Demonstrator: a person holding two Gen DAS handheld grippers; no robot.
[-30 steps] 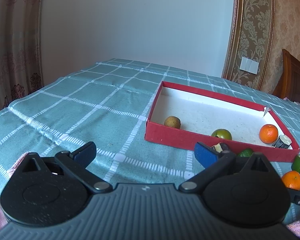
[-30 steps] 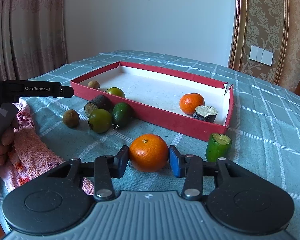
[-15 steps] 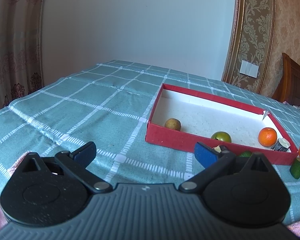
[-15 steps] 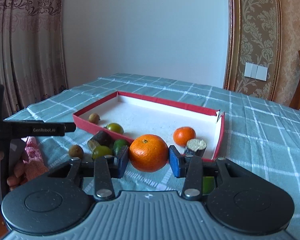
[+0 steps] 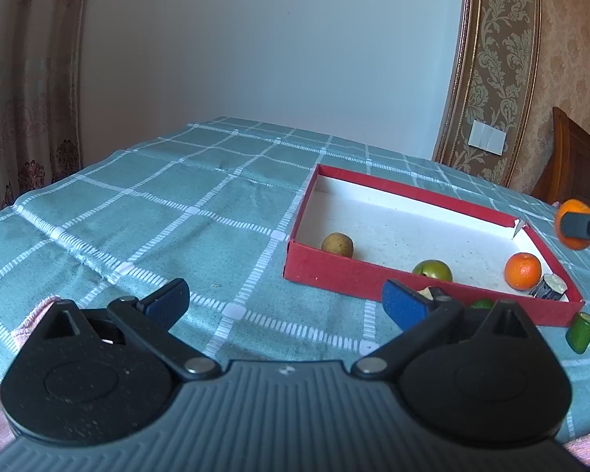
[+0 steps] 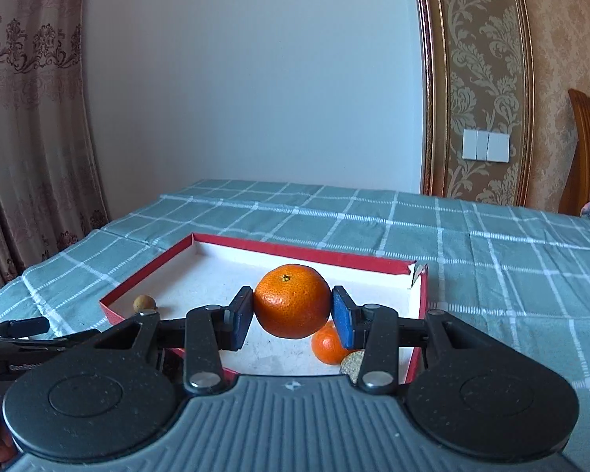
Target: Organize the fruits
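My right gripper [image 6: 292, 316] is shut on an orange tangerine [image 6: 292, 300] and holds it in the air above the red box [image 6: 145, 267]; it also shows at the right edge of the left wrist view [image 5: 574, 223]. The red box [image 5: 314, 271] has a white floor and holds a brown fruit [image 5: 337, 244], a green fruit [image 5: 432, 270], another tangerine [image 5: 522, 271] and a dark cut piece [image 5: 549, 297]. My left gripper [image 5: 283, 302] is open and empty, low over the cloth left of the box.
A green cut piece [image 5: 581, 332] and another green fruit [image 5: 482, 303] lie on the checked tablecloth [image 5: 157, 212] in front of the box. A pink cloth [image 5: 31, 310] lies at the near left. A wooden chair [image 5: 578, 169] stands at the right.
My right gripper has lifted the tangerine off the cloth and carried it up and forward over the box. The left gripper has stayed open and almost still.
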